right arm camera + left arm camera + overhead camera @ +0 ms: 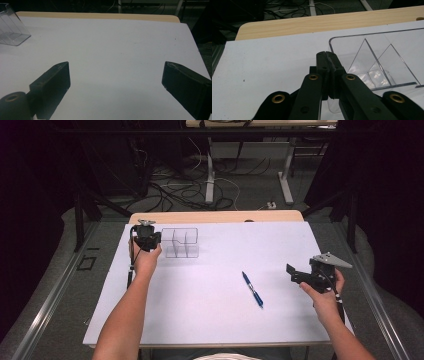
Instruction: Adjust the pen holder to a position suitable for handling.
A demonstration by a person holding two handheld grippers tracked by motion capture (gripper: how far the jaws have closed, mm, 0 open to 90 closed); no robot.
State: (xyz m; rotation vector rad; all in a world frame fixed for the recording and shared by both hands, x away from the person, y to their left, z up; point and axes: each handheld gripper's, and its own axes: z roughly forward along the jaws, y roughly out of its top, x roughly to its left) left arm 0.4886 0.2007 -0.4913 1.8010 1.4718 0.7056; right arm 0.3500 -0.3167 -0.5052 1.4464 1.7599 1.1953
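Clear plastic divided organiser box [180, 243] is pinched at its wall by clenched left gripper [327, 53]; keep steady. Right gripper [115, 77] fingers released, should approach blue pen [252, 289] squarely.

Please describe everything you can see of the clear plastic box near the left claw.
The clear plastic box is a see-through organizer with thin inner walls that split it into compartments; it looks like hard acrylic, and nothing shows inside it. It stands upright near the far left of the white table cover. The left claw is shut at its near left rim; the left gripper view suggests the wall is pinched between the jaws.
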